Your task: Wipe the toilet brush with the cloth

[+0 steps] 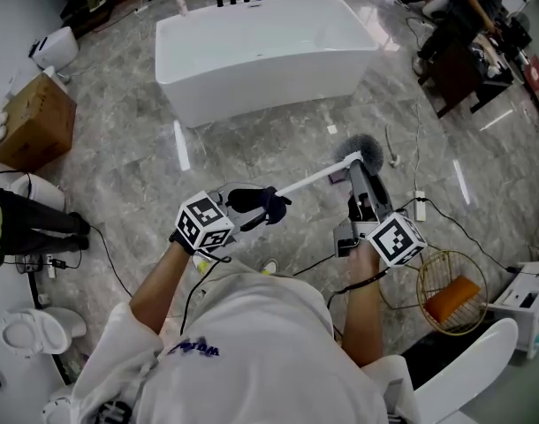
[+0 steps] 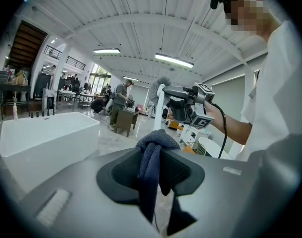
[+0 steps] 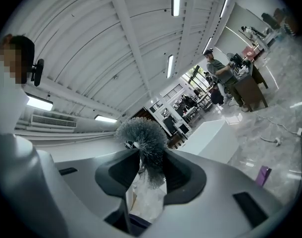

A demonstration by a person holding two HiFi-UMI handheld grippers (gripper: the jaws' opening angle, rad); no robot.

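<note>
My left claw (image 2: 151,163) is closed on the dark blue cloth (image 2: 155,142). The cloth bunches up above the pads at the centre of the left gripper view, and a fold of it hangs down between them. In the head view the cloth sits just left of centre, at the tip of this claw. The white handle (image 1: 307,181) of the toilet brush (image 1: 362,150) runs straight into it.

My right claw (image 3: 150,175) is nearly shut, pinching the grey bristles (image 3: 142,133). They fan out above its pads in the middle of the right gripper view. In the head view this claw stands right of centre and points up the frame, with the brush head at its tip. From there the handle slants down and left to the cloth, bridging the two claws. The white bathtub (image 1: 261,51) fills the upper centre, well beyond the brush.
</note>
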